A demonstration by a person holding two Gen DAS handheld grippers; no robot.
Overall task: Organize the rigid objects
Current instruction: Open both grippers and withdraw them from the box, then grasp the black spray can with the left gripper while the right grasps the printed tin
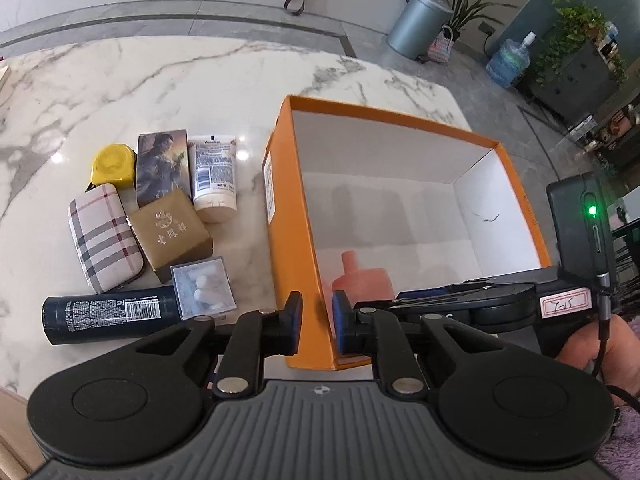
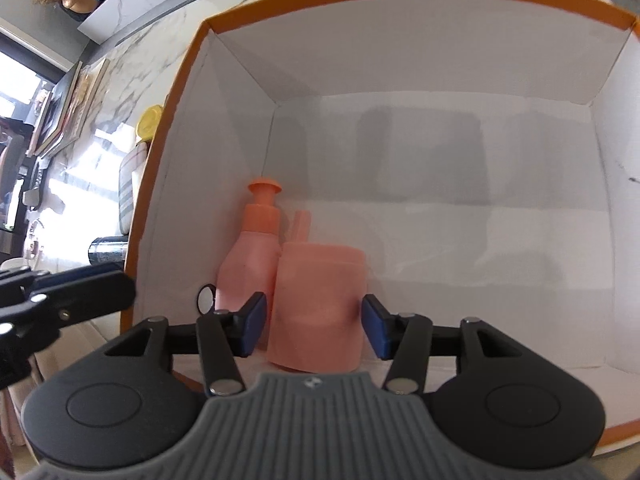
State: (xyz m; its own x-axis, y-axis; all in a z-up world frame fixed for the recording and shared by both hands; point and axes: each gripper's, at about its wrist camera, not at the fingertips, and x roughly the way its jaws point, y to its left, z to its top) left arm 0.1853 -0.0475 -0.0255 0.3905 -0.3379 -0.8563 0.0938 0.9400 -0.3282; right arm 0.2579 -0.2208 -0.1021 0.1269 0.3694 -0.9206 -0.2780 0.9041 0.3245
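Box (image 1: 296, 240) first: orange cardboard outside, plain white inside, lid off, sitting on a marble table (image 1: 160, 80) near its right corner. Most of the white floor in there is bare, so the far and right side have loads of room. Tucked into the near left corner are two matte pink plastic things, a pump bottle (image 2: 248, 264) standing against the left wall and a squat round jar (image 2: 320, 304) touching it.

The right gripper (image 2: 314, 330) is down inside the box with its jaws spread on either side of the jar. There's a sliver of gap at each blue pad (image 2: 254, 330), so it's released, not squeezing.

The left gripper (image 1: 318, 322) straddles the box's near left wall, one finger outside and one inside, jaws apart with a gap on both sides of the cardboard.

Left of the box on the table is a tight cluster: a yellow tape measure (image 1: 112, 166), a glossy picture box (image 1: 162, 166), a white tube (image 1: 214, 178), a plaid pouch (image 1: 104, 236), a tan box (image 1: 172, 232), a clear case (image 1: 204, 286) and a dark can (image 1: 108, 318) lying on its side.
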